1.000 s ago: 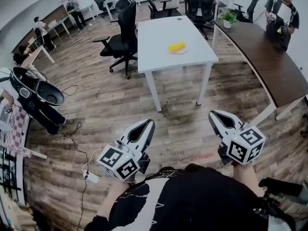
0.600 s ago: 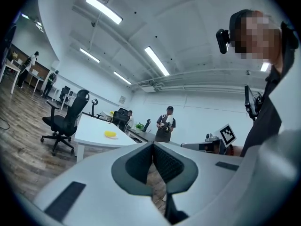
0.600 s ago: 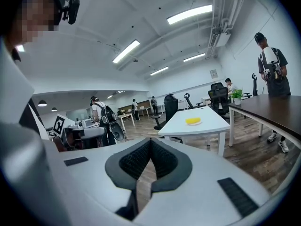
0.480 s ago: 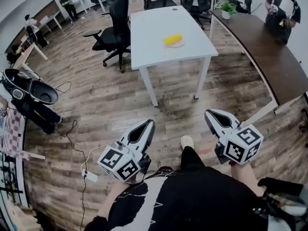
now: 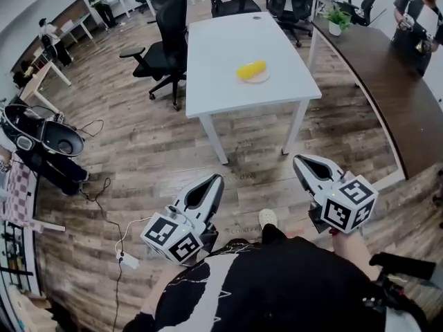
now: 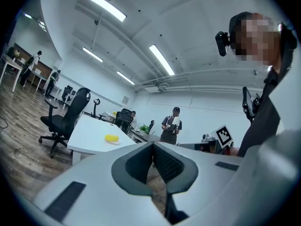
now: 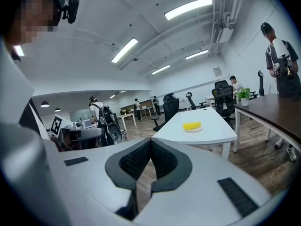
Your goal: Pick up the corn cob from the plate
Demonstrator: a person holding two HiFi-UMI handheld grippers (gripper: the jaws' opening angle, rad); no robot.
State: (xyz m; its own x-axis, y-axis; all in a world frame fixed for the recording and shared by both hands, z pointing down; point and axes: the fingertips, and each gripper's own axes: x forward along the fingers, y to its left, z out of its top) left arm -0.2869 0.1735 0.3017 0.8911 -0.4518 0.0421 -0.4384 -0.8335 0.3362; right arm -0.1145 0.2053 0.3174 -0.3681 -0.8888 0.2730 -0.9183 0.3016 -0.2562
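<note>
A yellow corn cob [image 5: 250, 68] lies on a small pale plate [image 5: 260, 78] on a white table [image 5: 221, 81], well ahead of me. It also shows far off as the corn cob [image 6: 111, 138] in the left gripper view and the corn cob [image 7: 191, 125] in the right gripper view. My left gripper [image 5: 215, 180] is held low over the wooden floor, shut and empty. My right gripper [image 5: 300, 163] is at the same distance on the right, jaws together, nothing in them. Both are far short of the table.
Black office chairs [image 5: 166, 50] stand left of and behind the white table. A long dark wooden desk [image 5: 377, 68] runs along the right, with a potted plant [image 5: 338, 19] and a person [image 5: 422, 19] beside it. A cable and power strip [image 5: 123, 256] lie on the floor at left.
The table with the corn cob has come closer and sits lower in the head view as I walk toward it. Both grippers keep their shut pose in front of me.
</note>
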